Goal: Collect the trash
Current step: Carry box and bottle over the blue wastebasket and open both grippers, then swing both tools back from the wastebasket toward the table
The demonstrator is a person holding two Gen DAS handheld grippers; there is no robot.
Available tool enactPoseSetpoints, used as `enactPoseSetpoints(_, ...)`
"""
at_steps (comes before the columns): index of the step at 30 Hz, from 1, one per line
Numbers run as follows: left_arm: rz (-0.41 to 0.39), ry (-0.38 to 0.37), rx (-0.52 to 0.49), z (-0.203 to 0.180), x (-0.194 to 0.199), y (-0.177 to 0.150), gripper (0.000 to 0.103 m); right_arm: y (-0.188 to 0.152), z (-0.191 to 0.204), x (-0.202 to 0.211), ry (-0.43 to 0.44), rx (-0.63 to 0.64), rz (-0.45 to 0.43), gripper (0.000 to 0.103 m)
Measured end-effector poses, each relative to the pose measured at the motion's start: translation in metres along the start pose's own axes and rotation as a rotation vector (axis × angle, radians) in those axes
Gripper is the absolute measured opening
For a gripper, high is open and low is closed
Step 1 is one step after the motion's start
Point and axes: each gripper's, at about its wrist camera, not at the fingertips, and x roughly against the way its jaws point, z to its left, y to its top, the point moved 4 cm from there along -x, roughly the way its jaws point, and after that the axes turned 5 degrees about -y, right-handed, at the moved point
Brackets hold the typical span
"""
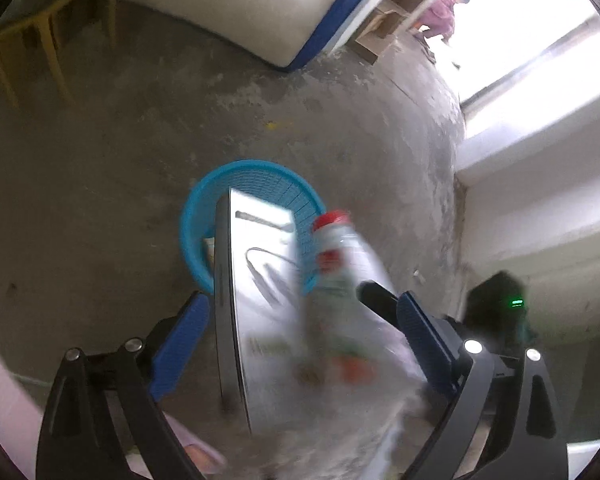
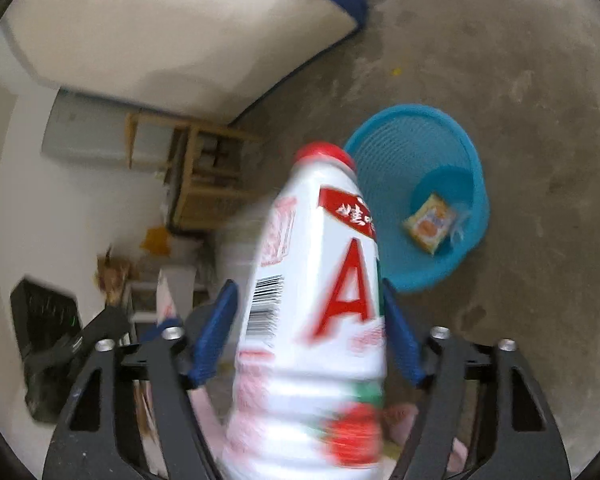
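Right gripper (image 2: 304, 336): jaws wide, bottle (image 2: 320, 300) between them, grip uncertain. Left gripper (image 1: 300, 320): jaws spread around a box (image 1: 256, 300); hold unclear. Basket (image 2: 472, 160) sits on the floor ahead. Risk: an early release drops the bottle short of the rim.

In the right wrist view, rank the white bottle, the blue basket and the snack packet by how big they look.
1. White bottle, though it sits right at the camera, which inflates it.
2. Blue basket.
3. Snack packet, lying inside the basket, clearly smallest.
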Motion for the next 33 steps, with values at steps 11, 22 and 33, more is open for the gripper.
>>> enactPoseSetpoints(11,-0.138,-0.046,-0.051,0.015,0.065,-0.038,0.093,-0.039,-0.031,0.035,-0.012,0.029,-0.033,0.071)
enactPoseSetpoints(22,-0.375,-0.053,-0.185,0.034,0.229,-0.164,0.093,-0.134,0.019,0.111,-0.047,0.405,-0.066,0.071)
enactPoseSetpoints(33,-0.574,0.154,0.096,0.140,0.335,-0.353,0.093,-0.232,0.118,0.109,0.080,0.687,0.083,0.071)
